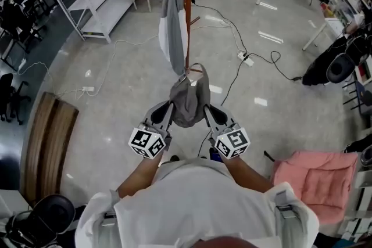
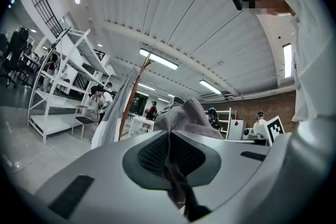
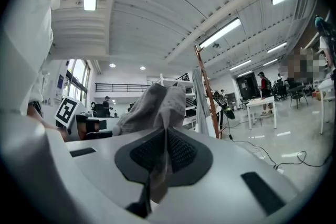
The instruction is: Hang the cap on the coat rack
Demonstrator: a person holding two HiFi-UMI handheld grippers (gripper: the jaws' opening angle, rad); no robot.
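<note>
- A grey cap point(image 1: 189, 99) is held up in the air in front of the person. It is stretched between the two grippers, well above the floor.
- The left gripper point(image 1: 169, 108) has its fingers clamped together on a fold of the cap's cloth at its left edge. The left gripper view shows the cloth pinched in the seam between the dark pads.
- The right gripper point(image 1: 207, 110) grips the same way: its fingers are closed on the cloth at the cap's right edge.
- The coat rack point(image 1: 188, 9), a thin reddish-brown pole, rises just behind the cap. A grey and white garment point(image 1: 173, 20) hangs from it.
- The cap seems raised close to the pole, near a short peg. It does not look hooked on yet, so placing it and letting go remain.
- No brand or readable writing shows. Only black-and-white square markers appear on each marker cube point(image 1: 148, 141).
</note>
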